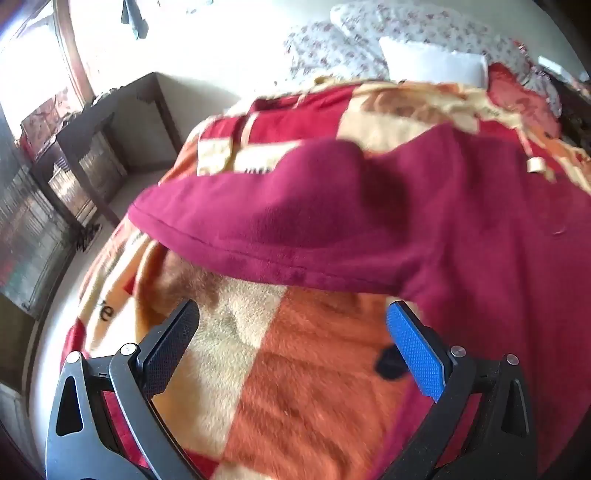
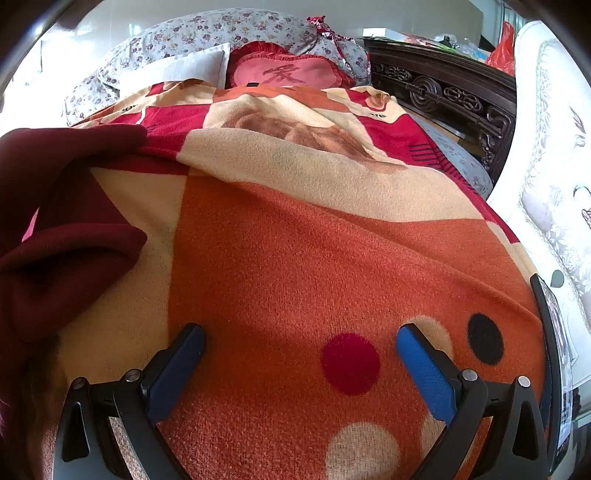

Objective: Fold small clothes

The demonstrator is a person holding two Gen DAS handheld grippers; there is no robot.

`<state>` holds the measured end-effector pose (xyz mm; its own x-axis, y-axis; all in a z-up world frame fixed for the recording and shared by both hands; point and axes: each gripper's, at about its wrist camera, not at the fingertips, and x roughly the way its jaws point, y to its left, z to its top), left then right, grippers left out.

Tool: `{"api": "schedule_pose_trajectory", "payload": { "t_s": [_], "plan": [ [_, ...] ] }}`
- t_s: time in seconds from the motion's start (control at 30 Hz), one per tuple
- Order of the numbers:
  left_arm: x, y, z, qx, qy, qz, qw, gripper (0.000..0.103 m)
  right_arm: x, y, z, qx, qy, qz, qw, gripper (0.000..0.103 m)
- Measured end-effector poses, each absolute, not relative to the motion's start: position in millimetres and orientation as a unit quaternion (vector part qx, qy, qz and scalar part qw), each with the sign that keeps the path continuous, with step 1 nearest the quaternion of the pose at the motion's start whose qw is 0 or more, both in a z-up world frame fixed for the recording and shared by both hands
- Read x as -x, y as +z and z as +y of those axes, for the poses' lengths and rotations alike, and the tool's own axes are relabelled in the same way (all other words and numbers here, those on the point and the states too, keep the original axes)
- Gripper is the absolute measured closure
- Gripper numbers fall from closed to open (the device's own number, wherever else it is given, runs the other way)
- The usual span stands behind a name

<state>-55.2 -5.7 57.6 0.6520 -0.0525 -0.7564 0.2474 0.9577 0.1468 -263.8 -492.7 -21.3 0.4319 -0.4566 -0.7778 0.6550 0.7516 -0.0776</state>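
Observation:
A dark red garment (image 1: 369, 206) lies spread on an orange, cream and red fleece blanket (image 1: 295, 369) covering a bed. Its hemmed edge runs just beyond my left gripper (image 1: 293, 317), which hangs open above the blanket with nothing between its fingers. In the right wrist view the same garment (image 2: 62, 240) bunches at the left edge, rumpled into folds. My right gripper (image 2: 301, 339) stands open over bare blanket (image 2: 295, 240), to the right of the garment and apart from it.
Floral pillows (image 2: 221, 33), a white pillow (image 2: 177, 70) and a red cushion (image 2: 288, 74) lie at the bed's head. A dark carved headboard (image 2: 443, 92) stands at right, dark wooden furniture (image 1: 92, 147) at left beyond the bed's edge.

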Motion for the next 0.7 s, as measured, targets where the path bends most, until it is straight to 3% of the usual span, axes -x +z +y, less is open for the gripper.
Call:
{"api": "schedule_pose_trajectory", "payload": {
  "t_s": [0.23, 0.7],
  "plan": [
    [80, 87, -20, -0.123, -0.113, 0.394, 0.904, 0.001, 264, -21, -493, -0.119, -0.332, 0.417, 0.838, 0.0],
    [99, 88, -45, -0.137, -0.135, 0.393, 0.899, 0.001, 264, -21, -492, -0.118, -0.331, 0.417, 0.838, 0.0]
  ]
}}
